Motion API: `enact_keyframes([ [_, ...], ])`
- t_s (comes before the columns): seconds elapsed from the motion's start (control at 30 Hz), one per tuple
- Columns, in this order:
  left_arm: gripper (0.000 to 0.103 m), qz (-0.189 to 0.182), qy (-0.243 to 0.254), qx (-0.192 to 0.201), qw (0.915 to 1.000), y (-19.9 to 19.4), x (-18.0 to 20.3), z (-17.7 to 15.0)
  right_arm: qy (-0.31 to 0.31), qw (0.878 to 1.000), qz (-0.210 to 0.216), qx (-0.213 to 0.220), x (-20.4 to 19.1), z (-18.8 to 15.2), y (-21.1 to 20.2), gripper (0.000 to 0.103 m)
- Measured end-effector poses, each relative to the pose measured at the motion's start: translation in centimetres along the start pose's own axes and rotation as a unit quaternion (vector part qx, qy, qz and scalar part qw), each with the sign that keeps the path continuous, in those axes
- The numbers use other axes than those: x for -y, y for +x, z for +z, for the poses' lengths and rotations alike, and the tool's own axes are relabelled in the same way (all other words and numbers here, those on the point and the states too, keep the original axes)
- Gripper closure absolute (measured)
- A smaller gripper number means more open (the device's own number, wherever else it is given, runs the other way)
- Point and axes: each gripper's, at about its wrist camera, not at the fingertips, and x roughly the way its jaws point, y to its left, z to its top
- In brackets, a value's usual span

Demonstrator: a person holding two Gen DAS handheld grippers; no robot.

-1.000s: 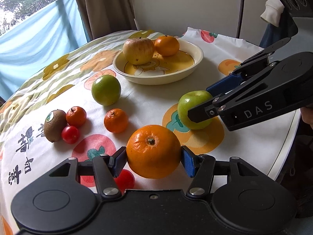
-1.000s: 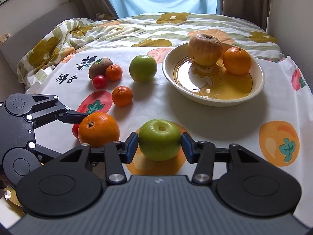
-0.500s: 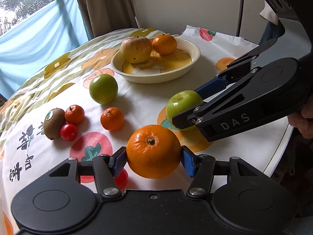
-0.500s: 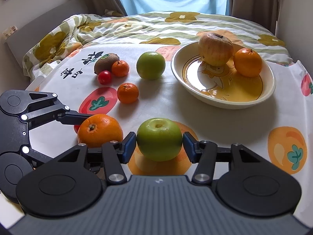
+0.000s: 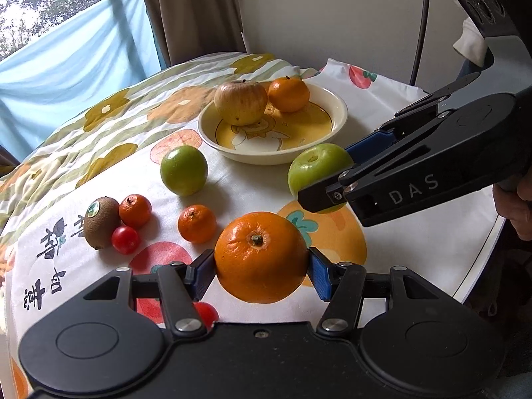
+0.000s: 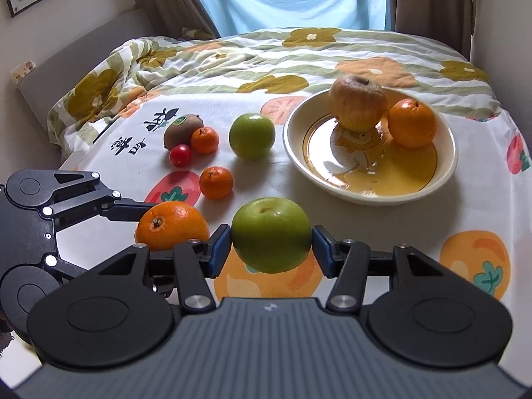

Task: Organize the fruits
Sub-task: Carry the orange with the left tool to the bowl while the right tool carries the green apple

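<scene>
I see a round table (image 5: 478, 259) by a curtained window, spread with a white cloth (image 6: 478, 199) printed with persimmons and dark brush characters at its left; I cannot read them. The only lettering I make out is "DAS", white on the side of my right gripper (image 5: 327, 179). The kiwi (image 5: 101, 221) carries a small round green sticker, too small to read.

Taking the cream bowl (image 5: 339, 103) as my landmark: far to its left lie the kiwi, one small tangerine (image 5: 134, 210) and one cherry tomato (image 5: 125, 240), all three touching. Nearer the bowl sit a loose green apple (image 5: 183, 170) and, in front of it, a second small tangerine (image 5: 197, 223). A second tomato (image 5: 204, 312) peeks out under my left gripper (image 5: 261, 267). Inside the bowl: one yellowish apple (image 6: 357, 103) and one orange (image 6: 411, 122), leaving its near half bare.

My left gripper clamps a large orange (image 5: 261, 256), both blue pads against it, in front of and left of the bowl. My right gripper grips a second green apple (image 6: 271, 234), just in front of the bowl's rim; its jaws have just been opening slightly, yet the pads press the fruit.

Right of the bowl the cloth lies bare up to the table edge, with a wall beyond.
</scene>
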Motion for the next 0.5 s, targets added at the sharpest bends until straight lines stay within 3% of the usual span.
enact_keyframes([
  [0.3, 0.040, 0.017, -0.033, 0.028, 0.9989, -1.6, 0.3, 5.1, -0.004, 0.999, -0.013, 0.028, 3.0, 4.0, -4.3, 0.035],
  [0.5, 0.040, 0.026, -0.054, 0.039, 0.9974, -0.5, 0.1, 8.9, -0.011, 0.999, -0.028, 0.035, 6.0, 6.1, -5.1, 0.035],
])
